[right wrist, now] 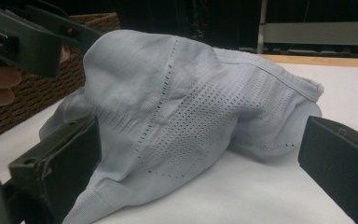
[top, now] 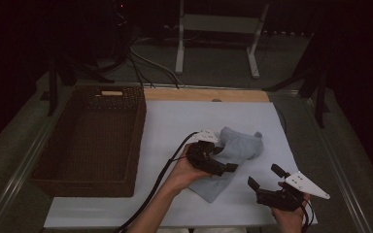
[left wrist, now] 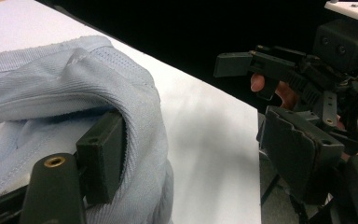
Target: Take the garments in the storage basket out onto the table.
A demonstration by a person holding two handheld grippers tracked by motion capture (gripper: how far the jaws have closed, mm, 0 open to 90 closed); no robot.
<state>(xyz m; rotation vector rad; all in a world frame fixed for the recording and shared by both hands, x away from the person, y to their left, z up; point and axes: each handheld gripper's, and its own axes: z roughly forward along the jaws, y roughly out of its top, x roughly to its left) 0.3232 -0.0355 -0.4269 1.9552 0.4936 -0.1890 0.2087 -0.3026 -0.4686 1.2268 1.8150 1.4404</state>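
Observation:
A light blue-grey knitted garment (top: 240, 145) lies crumpled on the white table top (top: 175, 121), right of centre. My left gripper (top: 225, 159) rests at its near left edge with its jaws wide apart. In the left gripper view a fold of the garment (left wrist: 74, 79) drapes over one finger (left wrist: 100, 158); the other finger (left wrist: 303, 154) stands clear, so nothing is pinched. My right gripper (top: 265, 177) sits open near the front right, apart from the cloth. In the right gripper view the garment (right wrist: 191, 102) rises as a hump ahead of my right gripper (right wrist: 205, 168).
A dark woven basket (top: 92, 141) stands along the left side of the table, and its wall (right wrist: 37, 88) also appears in the right gripper view. A wooden strip (top: 206, 94) runs along the back edge. Black cables trail from both grippers.

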